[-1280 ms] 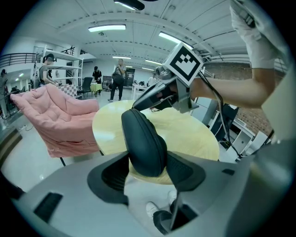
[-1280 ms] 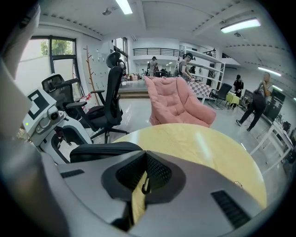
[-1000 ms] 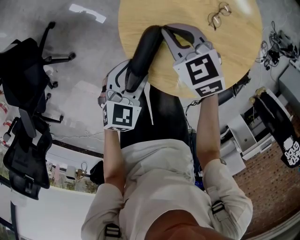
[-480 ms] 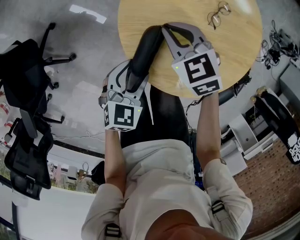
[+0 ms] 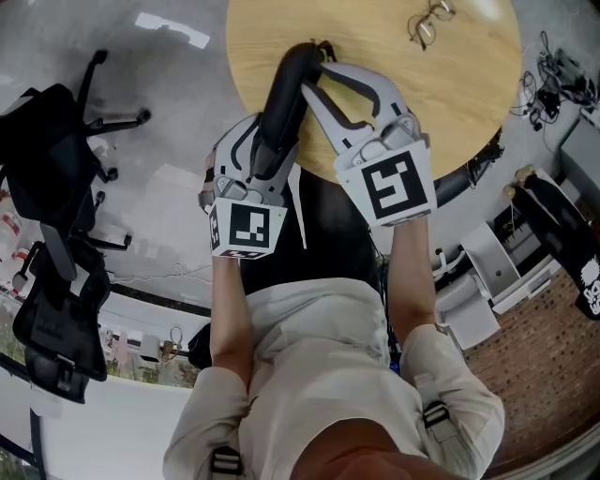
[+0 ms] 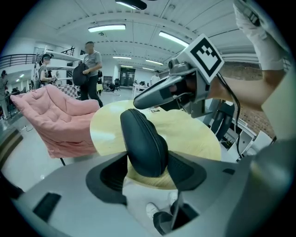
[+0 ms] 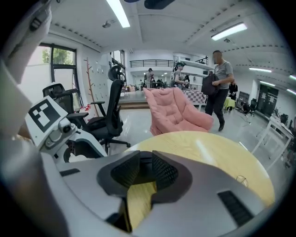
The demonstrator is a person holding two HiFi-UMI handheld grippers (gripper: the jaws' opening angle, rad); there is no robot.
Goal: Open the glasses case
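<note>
The left claw (image 5: 267,150) is clamped on the near end of the glasses case (image 5: 284,103), its pads pressing the dark shell from both sides. From there the case runs straight ahead along the line the claw points, so its long axis carries on past the jaws and the far end reaches over the rim of the round table (image 5: 450,103). The right claw (image 5: 316,75) comes in from the case's right, with its tips just beside that far end. It is therefore the nearer of the two to the part that must give. Its jaws have just been opening and stand a little apart, with only bare wood showing between them, so it holds nothing. Whether a tip touches the shell cannot be told from above. The right gripper view does not show the case at all. The left gripper view shows a seam along the shell and no gap in it, so the case looks closed. A pair of glasses (image 5: 427,23) lies well beyond the right claw.
</note>
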